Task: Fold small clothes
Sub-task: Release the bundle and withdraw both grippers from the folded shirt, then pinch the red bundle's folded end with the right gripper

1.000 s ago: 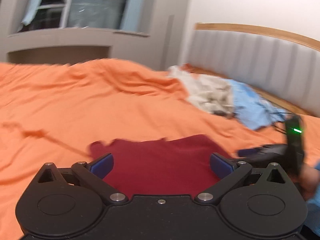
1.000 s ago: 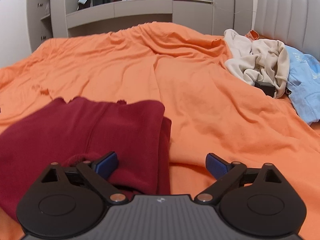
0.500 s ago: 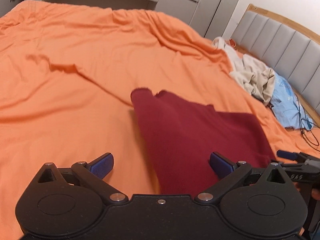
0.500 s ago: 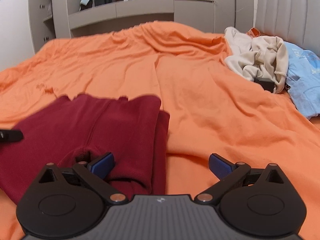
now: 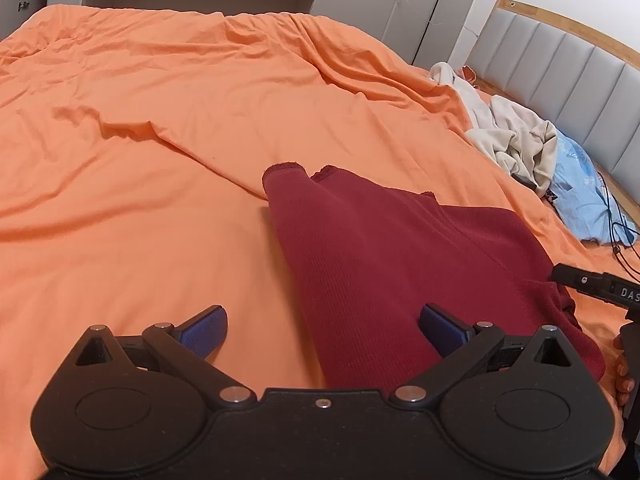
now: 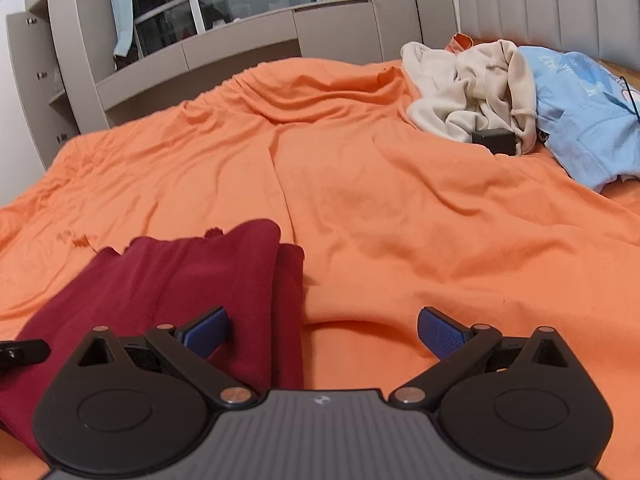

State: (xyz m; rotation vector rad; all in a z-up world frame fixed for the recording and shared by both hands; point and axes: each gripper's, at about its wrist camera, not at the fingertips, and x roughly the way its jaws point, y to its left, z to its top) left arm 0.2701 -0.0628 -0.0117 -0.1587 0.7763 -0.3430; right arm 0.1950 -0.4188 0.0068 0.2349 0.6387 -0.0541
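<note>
A dark red garment (image 5: 392,264) lies folded on the orange bedspread (image 5: 140,160). It also shows in the right wrist view (image 6: 180,280), at the lower left. My left gripper (image 5: 323,326) is open and empty, straddling the garment's near left edge. My right gripper (image 6: 323,326) is open and empty, straddling the garment's right folded edge, its left pad over the cloth. The right gripper's tip (image 5: 592,284) shows at the left wrist view's right edge.
A crumpled cream garment (image 6: 472,92) and a light blue garment (image 6: 580,112) lie by the grey padded headboard (image 5: 560,68), with a small black box (image 6: 494,140) and a black cable (image 5: 616,224). Grey cabinets and a window (image 6: 240,0) stand beyond the bed.
The left wrist view swung and tilted down, so the red garment now sits to its right. The right gripper drew back slightly, and its view rose to show more of the window.
</note>
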